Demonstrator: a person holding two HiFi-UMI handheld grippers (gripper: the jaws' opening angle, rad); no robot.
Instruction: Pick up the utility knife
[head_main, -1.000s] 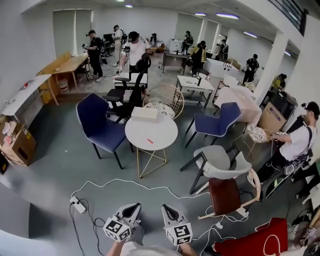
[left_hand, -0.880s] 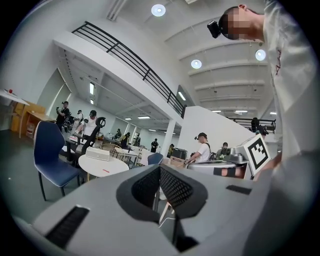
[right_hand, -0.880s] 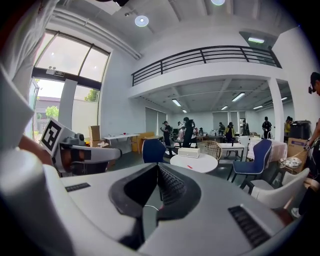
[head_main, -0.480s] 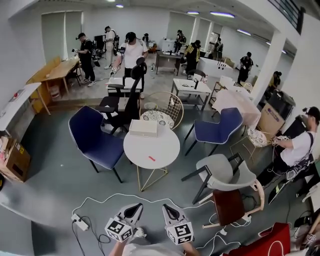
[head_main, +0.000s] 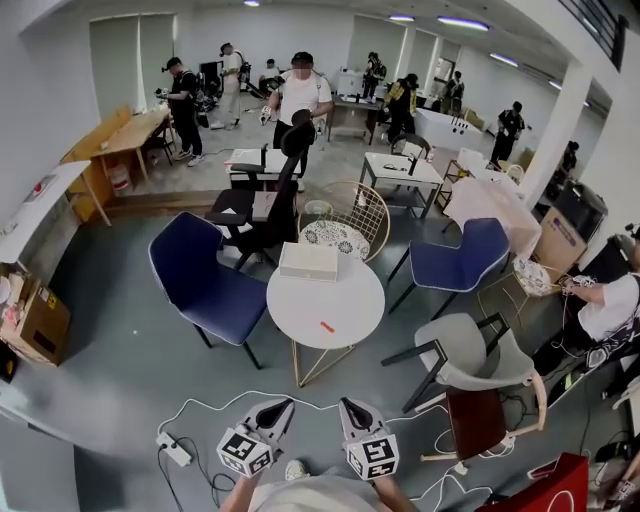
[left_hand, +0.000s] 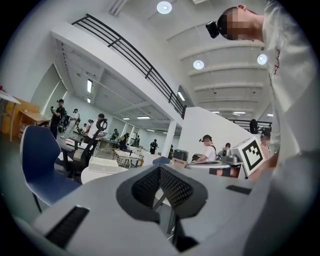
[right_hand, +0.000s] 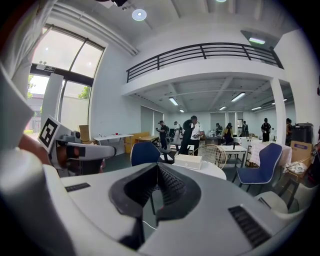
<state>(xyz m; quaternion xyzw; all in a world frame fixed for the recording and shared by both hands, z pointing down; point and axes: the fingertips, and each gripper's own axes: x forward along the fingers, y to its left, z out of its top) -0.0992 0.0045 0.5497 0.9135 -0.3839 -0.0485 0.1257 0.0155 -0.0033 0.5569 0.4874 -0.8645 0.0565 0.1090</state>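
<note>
Blue chair (head_main: 200, 280) at far left sits lower and nearer in the head view than a sec ago, and so does the rest of the rm: the person has walked fwd, no reach yet. L gripper (head_main: 282, 404) is low at the frame bottom, in the same spot rel. to the body as before. Its own view shows the jaws pressed together w/ nothing between. Round white table (head_main: 352, 296) has come closer but is well apart from both tools. On it sits a white box (head_main: 308, 261) at the far side. Nearer the front edge lies a small red item, prob. the utility knife (head_main: 327, 326); it's too small to confirm. It lies flat, apart from the box, untouched. R gripper (head_main: 347, 403) is just beside the L one and likewise pressed shut and empty, per its own view. Grey chair (head_main: 468, 348) stands right of the table, clear of the front approach. Meaning for the task: approach phase only, pick not begun. Whichever tool goes in must spread its jaws before it gets to the knife, and more closing-in is needed first.
</note>
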